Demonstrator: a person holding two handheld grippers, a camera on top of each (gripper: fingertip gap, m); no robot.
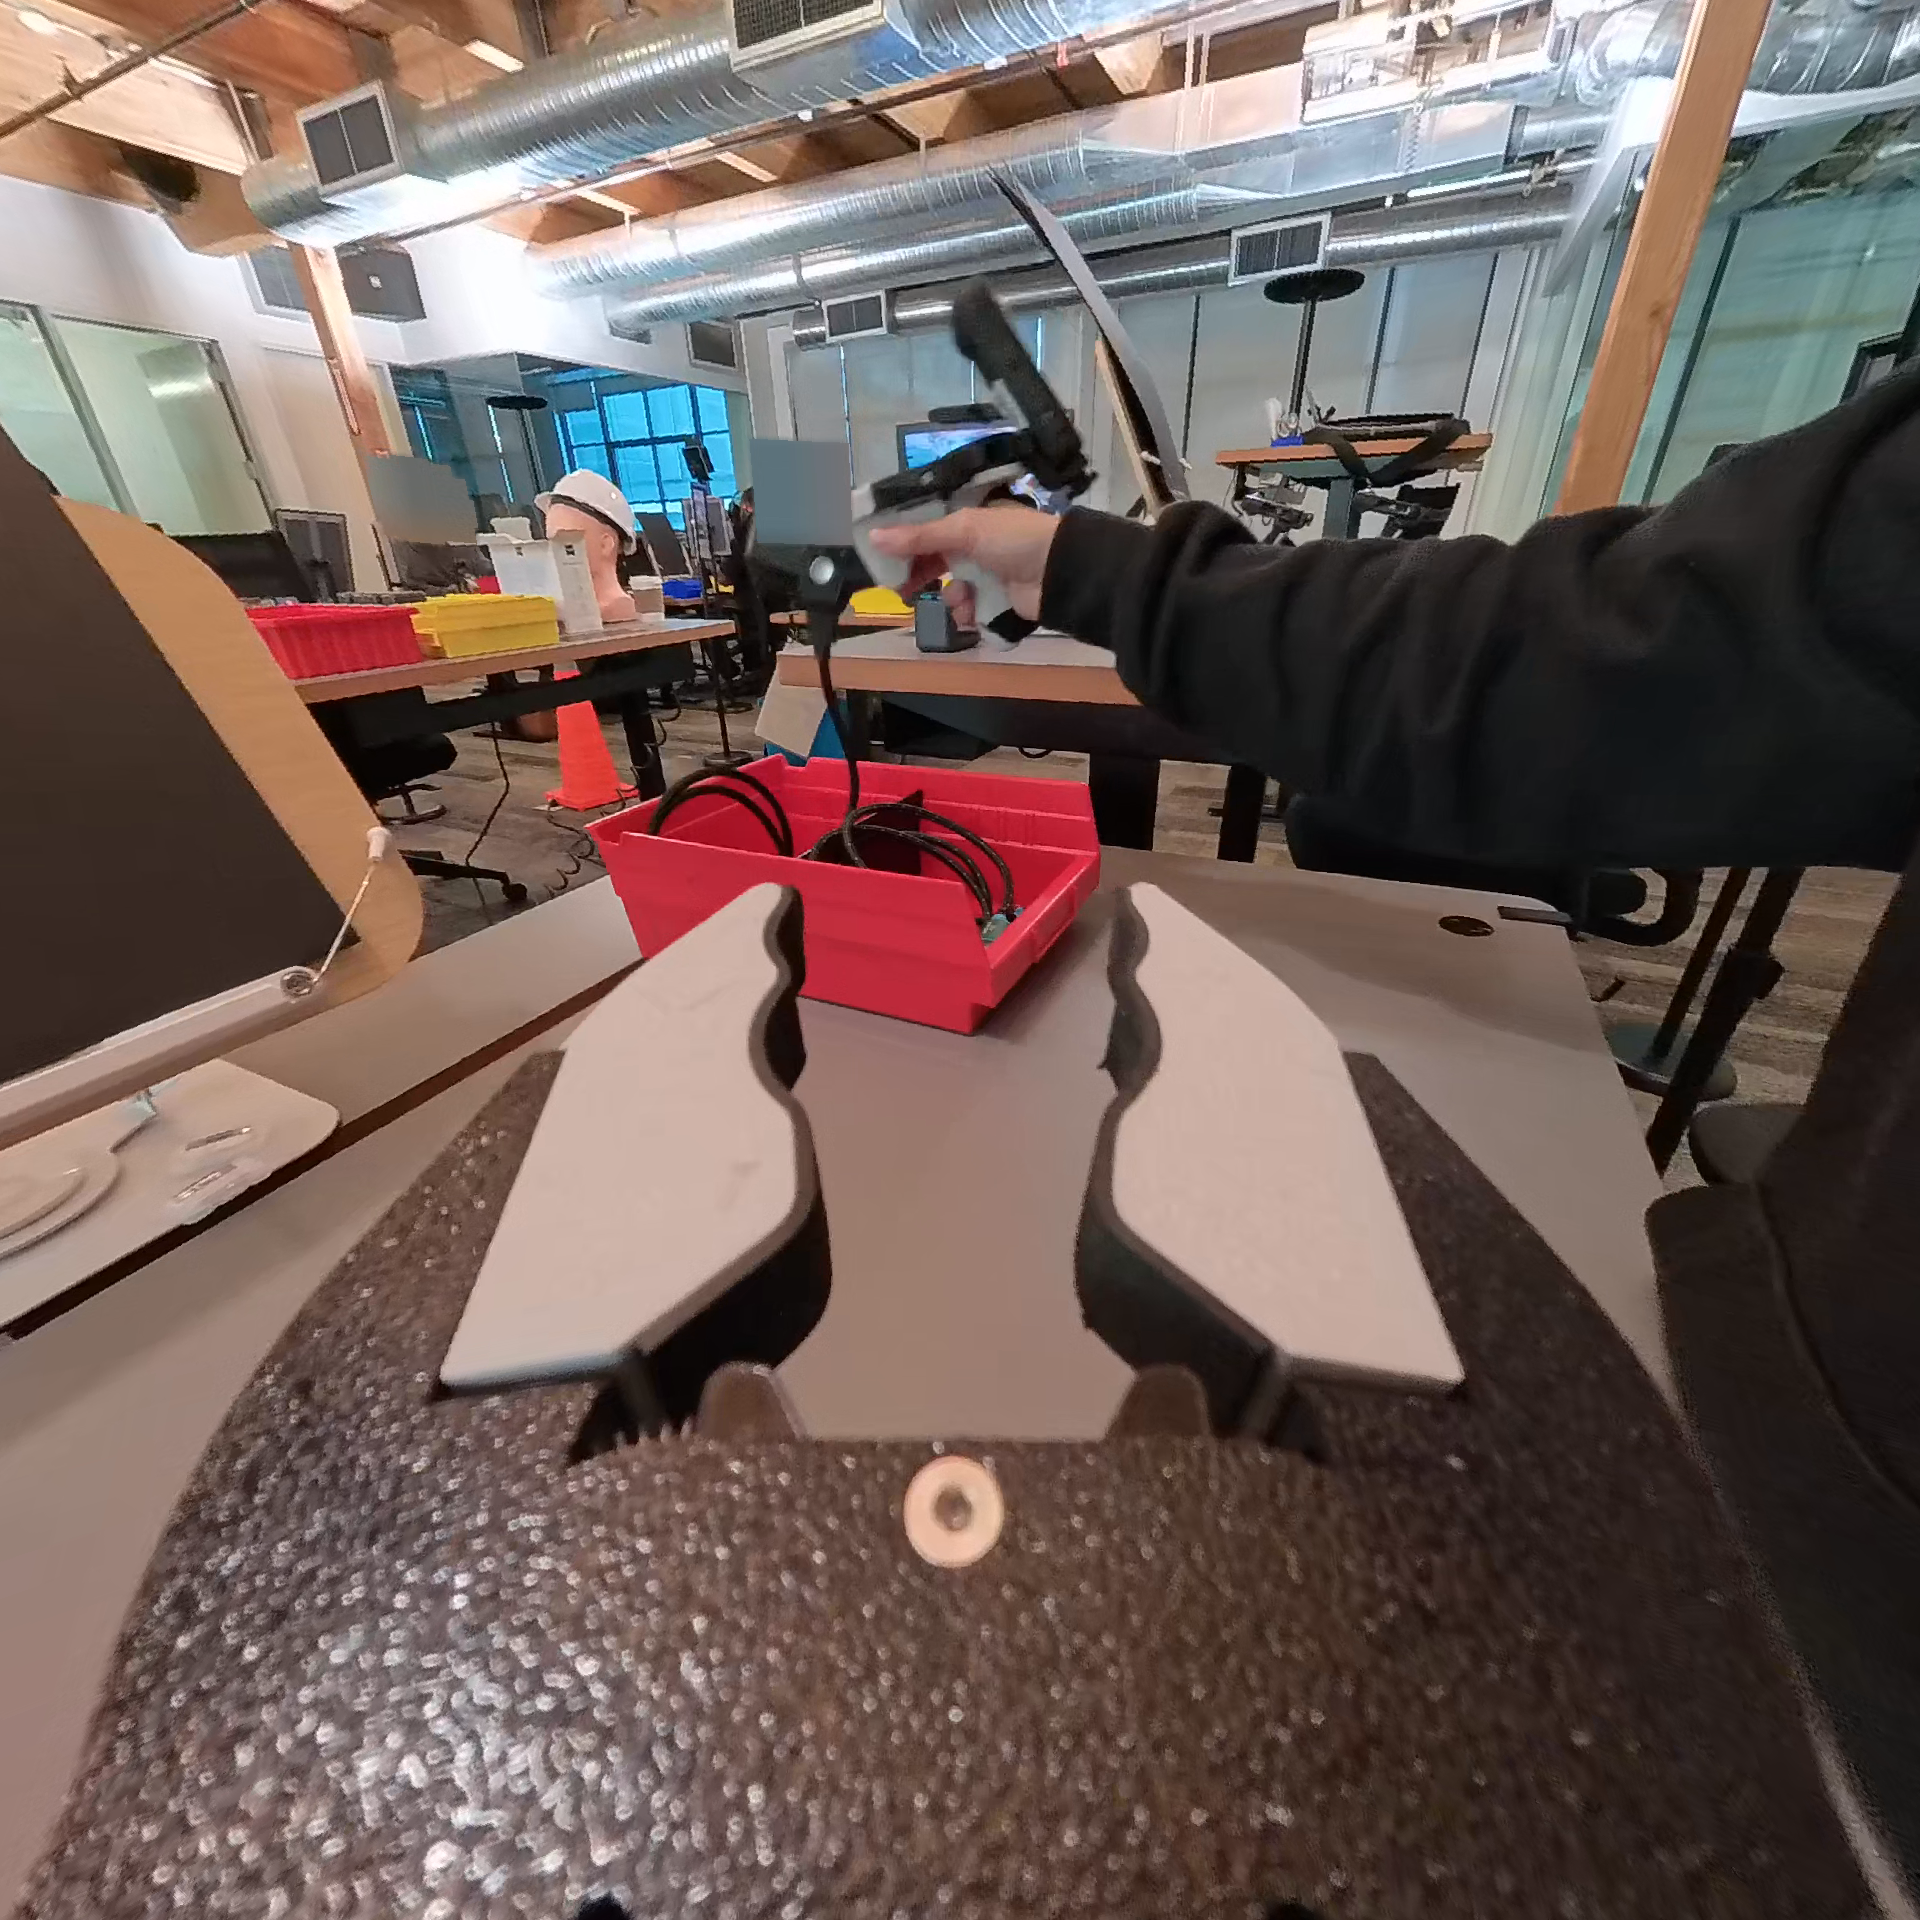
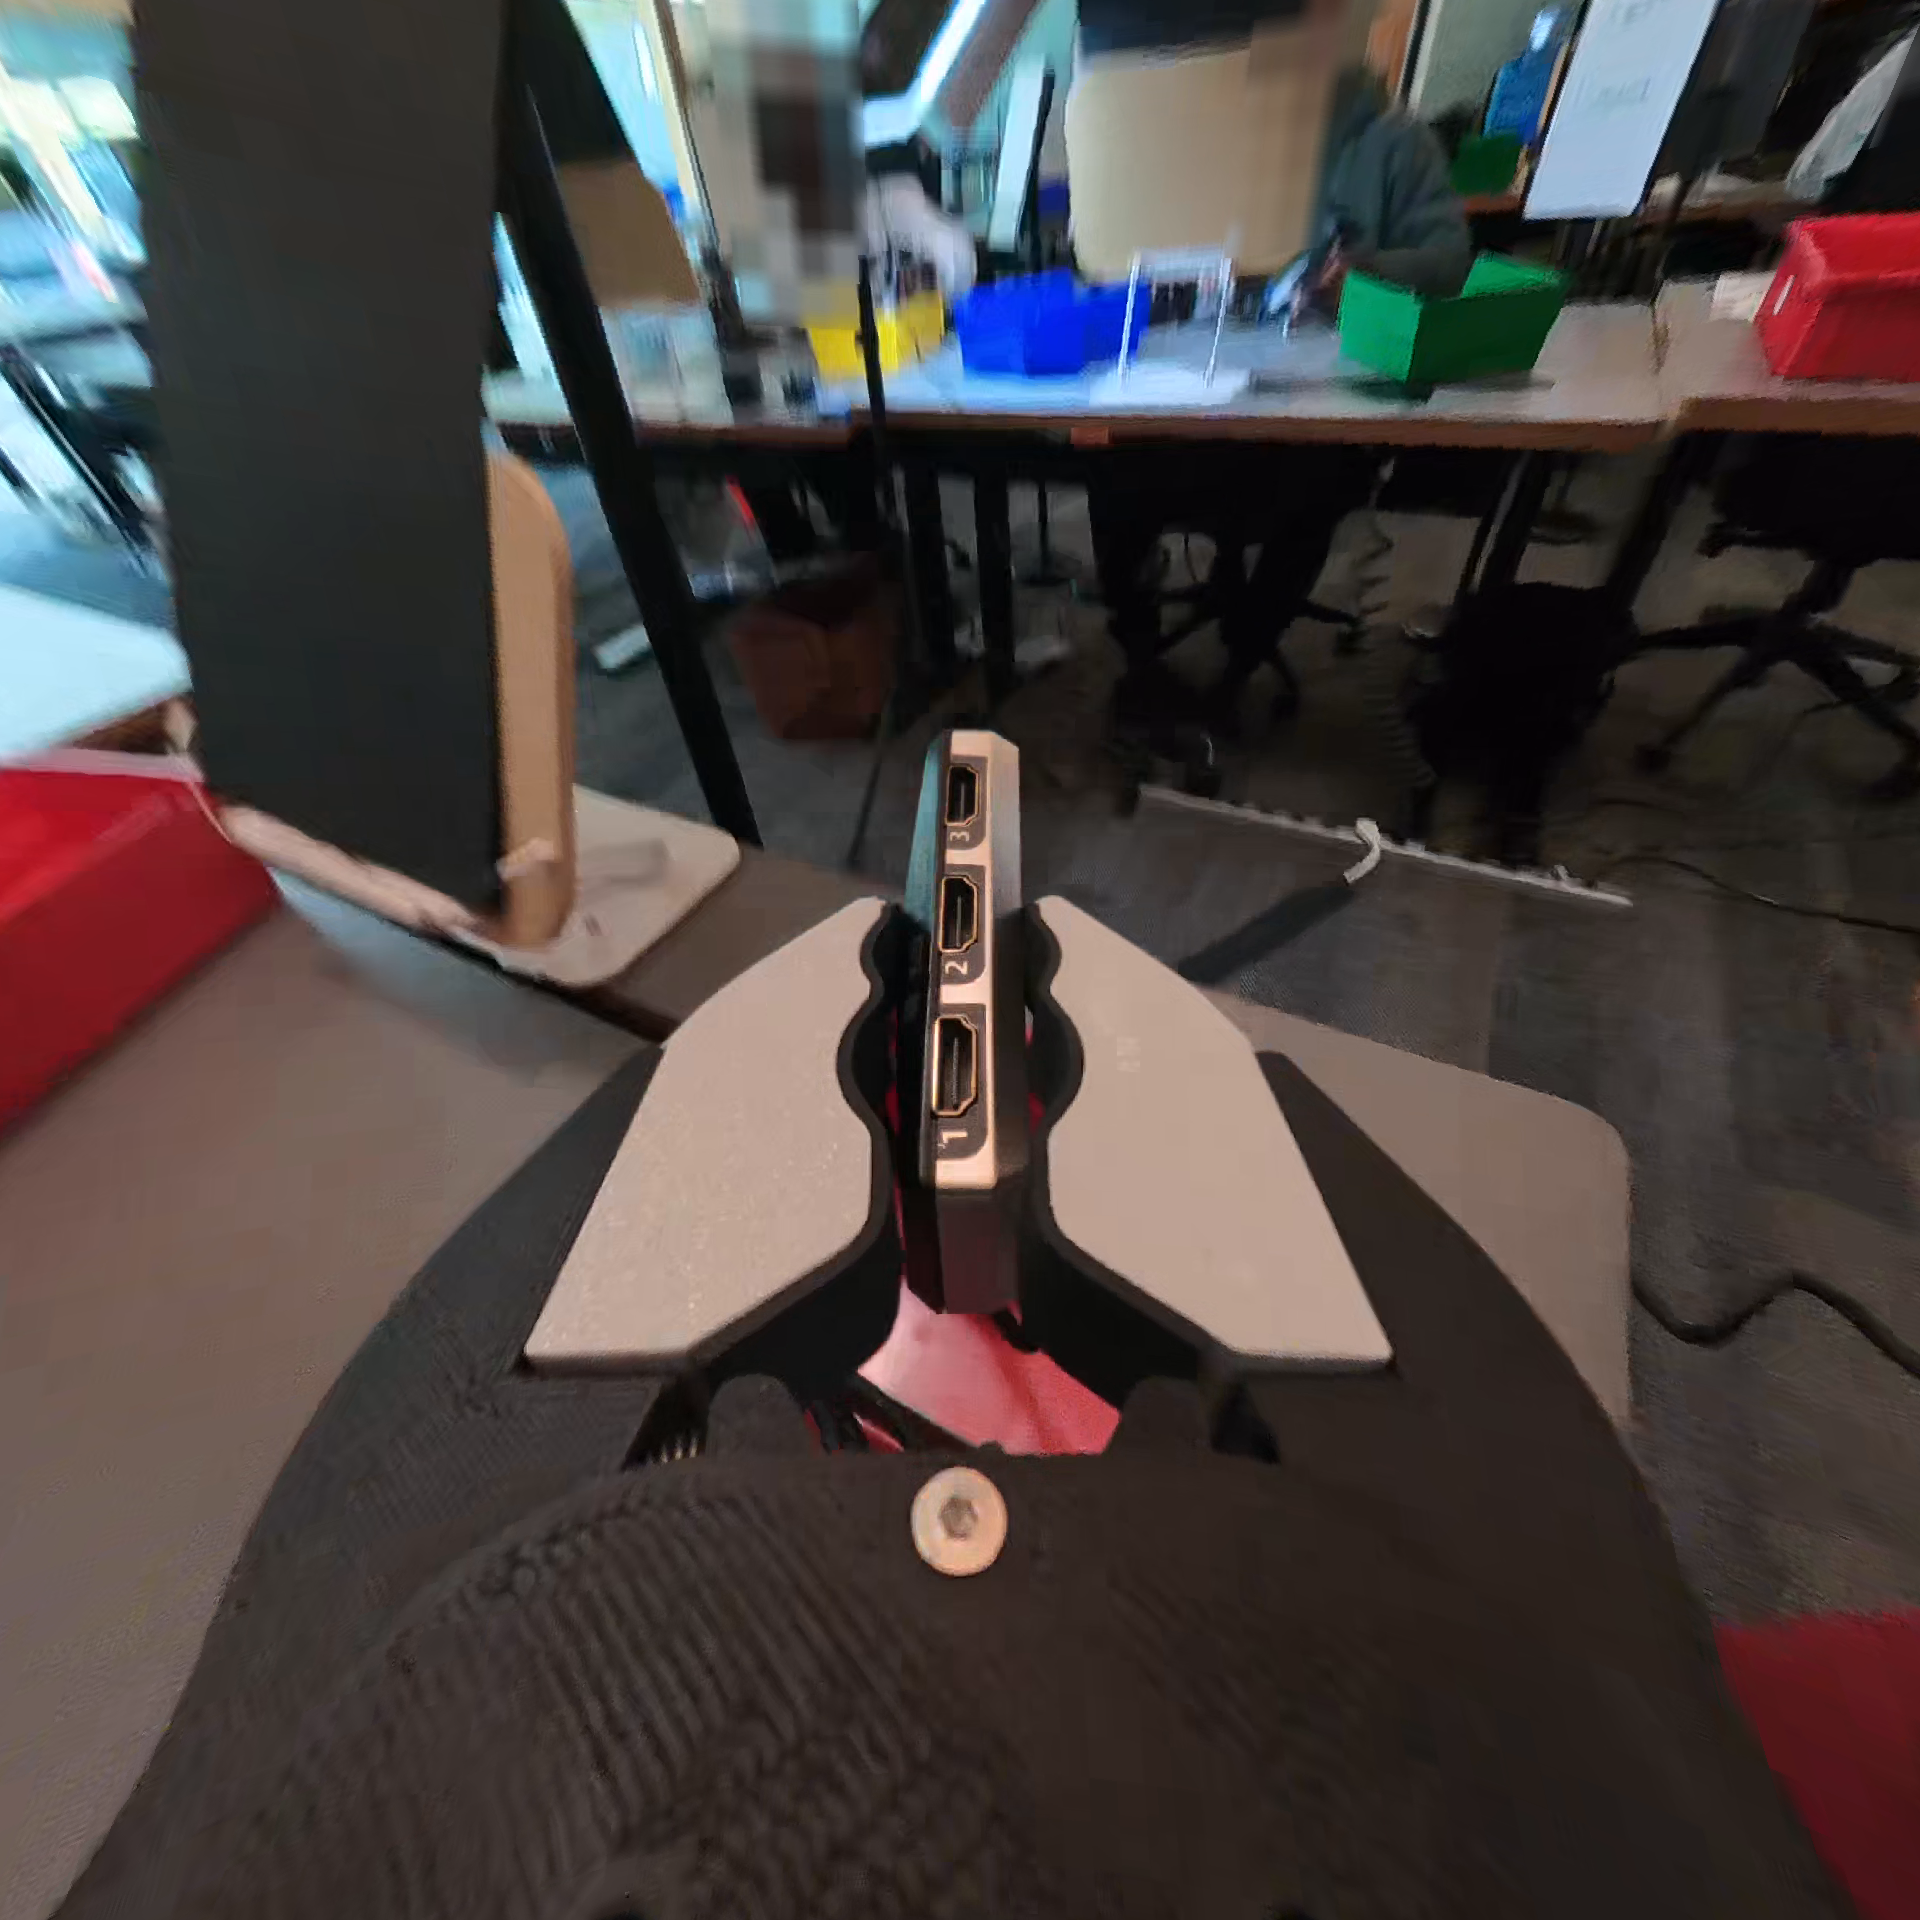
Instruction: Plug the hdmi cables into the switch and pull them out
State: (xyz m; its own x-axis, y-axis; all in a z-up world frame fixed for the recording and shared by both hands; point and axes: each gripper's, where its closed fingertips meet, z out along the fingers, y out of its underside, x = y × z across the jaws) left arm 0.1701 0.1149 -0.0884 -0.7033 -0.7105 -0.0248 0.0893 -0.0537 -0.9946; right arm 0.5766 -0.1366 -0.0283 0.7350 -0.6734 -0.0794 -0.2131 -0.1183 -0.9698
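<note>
My right gripper point(image 2: 956, 920) is shut on the flat black HDMI switch point(image 2: 968, 1039), held on edge with its three empty ports facing the camera. In the left wrist view a person's hand point(image 1: 977, 566) holds that gripper high above the red bin point(image 1: 883, 956). The switch point(image 1: 821, 574) hangs from it, and its black lead point(image 1: 831, 696) drops into the bin. Coiled black HDMI cables point(image 1: 940, 847) lie in the bin. My left gripper point(image 1: 956, 935) is open and empty, low over the grey table point(image 1: 1351, 997), just in front of the bin.
A dark panel on a wooden stand point(image 1: 156, 810) with a pale base point(image 1: 156, 1164) stands at the left; it also shows in the right wrist view point(image 2: 332, 416). The person's dark sleeve point(image 1: 1507, 707) crosses from the right. The table's far edge lies behind the bin. Office chairs stand beyond on the right.
</note>
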